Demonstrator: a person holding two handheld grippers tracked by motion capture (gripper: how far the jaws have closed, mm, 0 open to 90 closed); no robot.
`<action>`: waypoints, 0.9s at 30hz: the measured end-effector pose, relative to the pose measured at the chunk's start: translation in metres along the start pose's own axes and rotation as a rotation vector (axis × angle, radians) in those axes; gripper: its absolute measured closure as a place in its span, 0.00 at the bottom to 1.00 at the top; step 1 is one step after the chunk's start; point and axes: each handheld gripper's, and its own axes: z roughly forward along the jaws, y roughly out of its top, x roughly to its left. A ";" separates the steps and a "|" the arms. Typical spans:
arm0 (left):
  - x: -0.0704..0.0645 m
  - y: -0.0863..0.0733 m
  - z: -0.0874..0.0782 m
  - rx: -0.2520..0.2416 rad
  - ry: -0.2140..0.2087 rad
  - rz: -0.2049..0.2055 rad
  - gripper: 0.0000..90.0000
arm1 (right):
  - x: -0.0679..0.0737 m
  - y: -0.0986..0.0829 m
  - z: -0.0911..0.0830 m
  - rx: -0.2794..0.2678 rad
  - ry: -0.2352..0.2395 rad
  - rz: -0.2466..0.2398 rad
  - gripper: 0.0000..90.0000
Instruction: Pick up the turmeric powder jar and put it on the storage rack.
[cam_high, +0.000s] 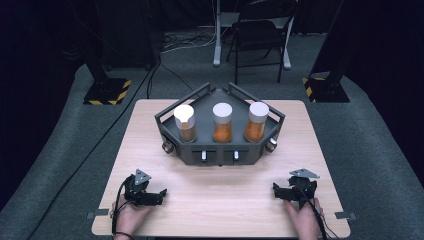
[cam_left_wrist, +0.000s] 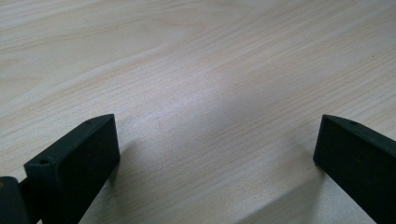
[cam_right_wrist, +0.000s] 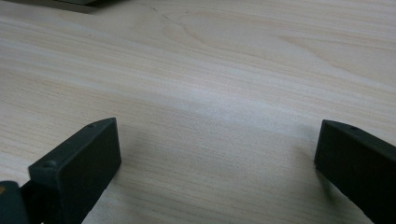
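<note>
1. The left gripper (cam_high: 161, 192) rests on the near left part of the wooden table (cam_high: 215, 200), held by the person's left hand (cam_high: 131, 216). Its jaws point toward the middle of the table.
2. In the left gripper view, the two black jaws stand wide apart, with only bare wood between them.
3. The right gripper (cam_high: 274, 187) rests on the near right part of the table, held by the right hand (cam_high: 304, 220). Its jaws point to the left.
4. In the right gripper view, its jaws are also spread wide and hold nothing.
5. A dark grey rack (cam_high: 220, 155) stands at the far middle of the table, well apart from both grippers.
6. Three jars with white lids stand upright in the rack, in one row: the left jar (cam_high: 185, 123) with brownish content, the middle jar (cam_high: 222, 123) and the right jar (cam_high: 257, 121) with orange content.
7. The jars do not touch each other.
8. A black chair (cam_high: 257, 35) stands on the floor behind the table.
</note>
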 end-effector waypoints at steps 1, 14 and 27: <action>0.000 0.000 0.000 0.000 0.000 0.000 0.00 | 0.000 0.000 0.000 0.000 0.000 0.000 0.00; 0.000 0.000 0.000 0.000 0.001 -0.001 0.00 | 0.000 0.000 0.000 0.000 0.000 0.000 0.00; 0.000 0.000 0.000 0.000 0.001 -0.002 0.00 | 0.000 0.000 0.000 -0.001 0.001 0.000 0.00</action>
